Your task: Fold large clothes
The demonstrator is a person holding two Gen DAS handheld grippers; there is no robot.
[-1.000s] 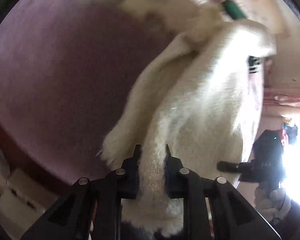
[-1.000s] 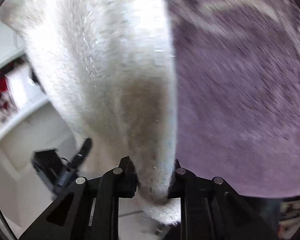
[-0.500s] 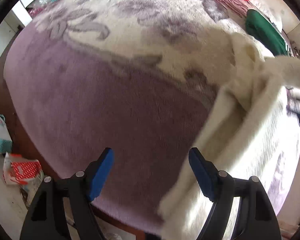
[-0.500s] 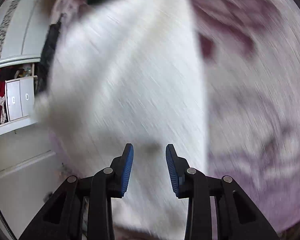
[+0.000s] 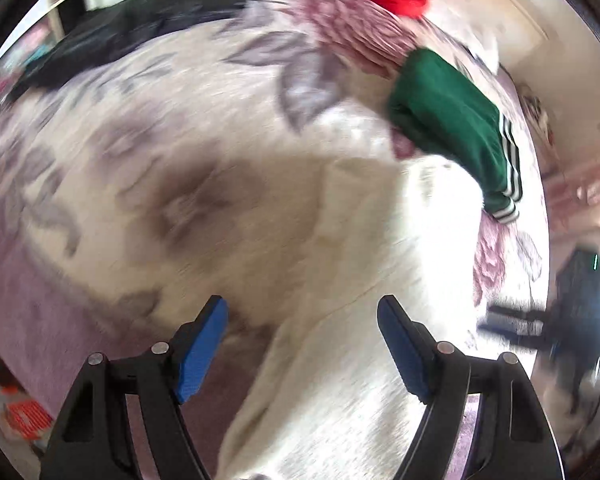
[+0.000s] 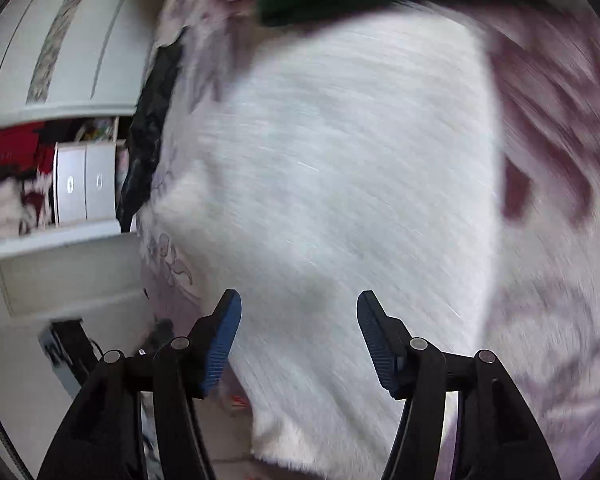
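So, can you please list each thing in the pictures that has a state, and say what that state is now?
left gripper: open, holding nothing, its jaws have just been opening.
right gripper: open, holding nothing, its jaws have just been opening.
white fluffy garment: released, lying on the bedspread.
green garment: lying on the bedspread beyond the white one.
bedspread: spread out, partly covered by clothes.

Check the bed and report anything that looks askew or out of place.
The white fluffy garment lies crooked: its lower end hangs over the bedspread's edge, and a green sleeve from another garment lies beside its top. No damage is visible through the blur.
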